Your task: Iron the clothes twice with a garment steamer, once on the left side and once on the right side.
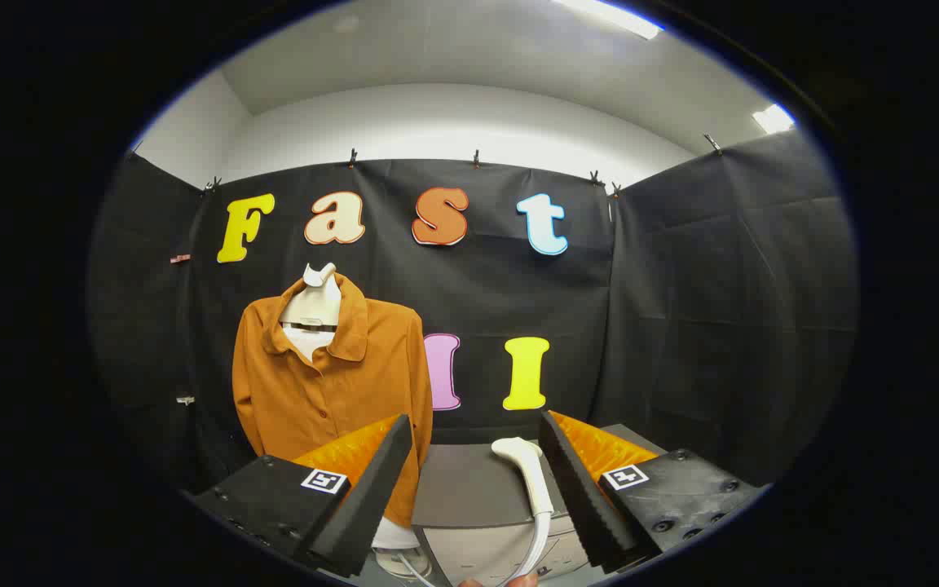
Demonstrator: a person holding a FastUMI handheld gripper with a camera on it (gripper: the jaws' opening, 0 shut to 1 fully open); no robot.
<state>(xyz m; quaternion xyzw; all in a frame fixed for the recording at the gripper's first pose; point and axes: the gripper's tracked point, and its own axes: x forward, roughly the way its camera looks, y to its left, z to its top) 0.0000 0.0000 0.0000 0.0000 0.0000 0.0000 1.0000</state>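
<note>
An orange-brown shirt [331,383] hangs buttoned on a white mannequin torso [315,306], beyond my left finger and partly behind it. A white garment steamer head [528,473] stands upright on the grey table [469,489], just ahead of my fingers and close against the inner side of the right finger. Its white hose [536,546] curves down from it. My gripper [473,432] is open, its fingers spread wide, and only the right one is near the steamer head. The shirt's lower hem is hidden by my left finger.
Black cloth walls close the booth at the back and on both sides. A white round base [396,542] sits below the shirt at the table's near left. A light grey box-like surface [502,554] lies under the hose, and a fingertip [469,582] shows below it.
</note>
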